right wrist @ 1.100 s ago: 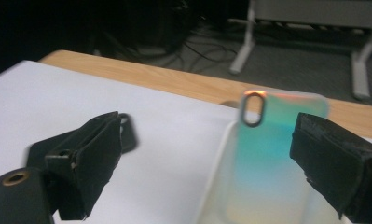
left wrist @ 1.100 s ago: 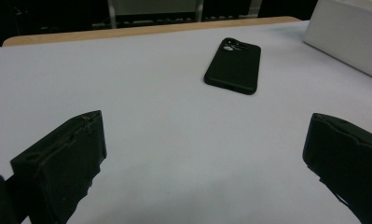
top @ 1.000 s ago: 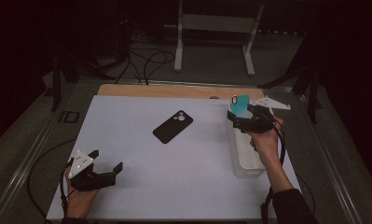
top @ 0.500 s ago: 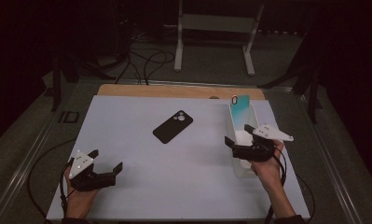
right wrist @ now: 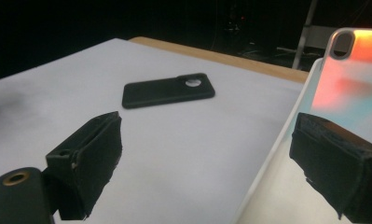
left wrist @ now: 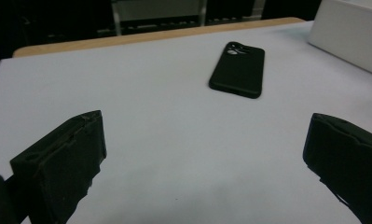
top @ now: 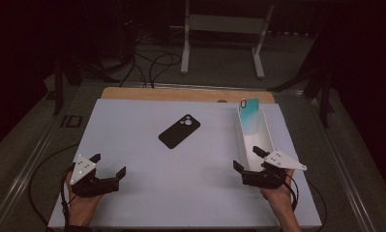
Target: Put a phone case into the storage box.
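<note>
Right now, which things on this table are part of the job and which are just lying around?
Part of the job:
teal phone case, leaning in the far end of the white bin
black phone case, flat on the white mat, likely next
right gripper, open at the bin's near end
left gripper, open

Lying about:
small black item left of the mat
metal stand and floor cables behind the table

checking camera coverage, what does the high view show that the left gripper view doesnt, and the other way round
High view alone: the person's hands, the right gripper with jaws apart, the teal phone case leaning in the white bin, and the floor stand behind the table. Left gripper view alone: a close look along the left gripper and its widely parted jaws. Both share the black phone case lying flat on the white table.
</note>
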